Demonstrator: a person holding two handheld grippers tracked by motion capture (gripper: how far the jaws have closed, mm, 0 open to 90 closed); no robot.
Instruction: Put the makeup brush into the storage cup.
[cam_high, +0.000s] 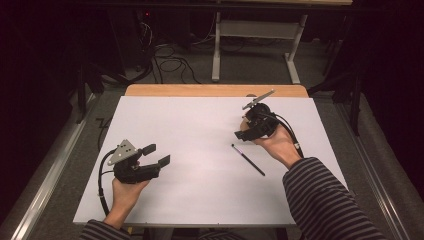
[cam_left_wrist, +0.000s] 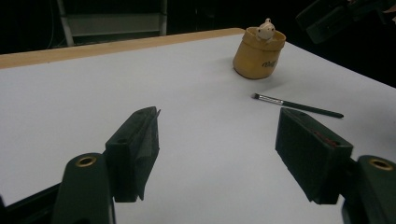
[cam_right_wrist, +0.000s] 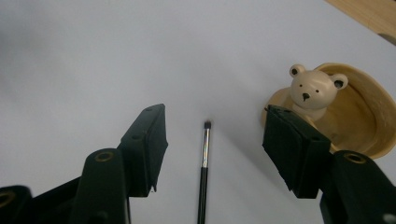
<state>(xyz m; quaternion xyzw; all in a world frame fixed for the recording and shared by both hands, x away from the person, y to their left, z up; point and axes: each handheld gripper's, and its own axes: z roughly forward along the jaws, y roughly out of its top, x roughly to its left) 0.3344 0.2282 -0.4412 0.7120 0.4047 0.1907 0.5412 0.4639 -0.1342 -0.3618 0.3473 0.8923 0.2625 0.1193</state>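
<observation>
Right now the brush (cam_right_wrist: 204, 170) lies flat on the white table (cam_high: 200, 125), its long axis running between the gaping, empty jaws of the right gripper (cam_right_wrist: 212, 151), bristles pointing away. Beyond the brush stands the bear cup (cam_right_wrist: 336, 109). Left gripper (cam_high: 156, 155), likewise open, sits well apart.

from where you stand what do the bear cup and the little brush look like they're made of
Bear cup: probably pale wood or bamboo with a matte finish, going by its even tan tone; ceramic is possible.
Brush: dark bristle tip, shiny silver metal ferrule that glints, thin black handle, plastic or painted wood.
</observation>
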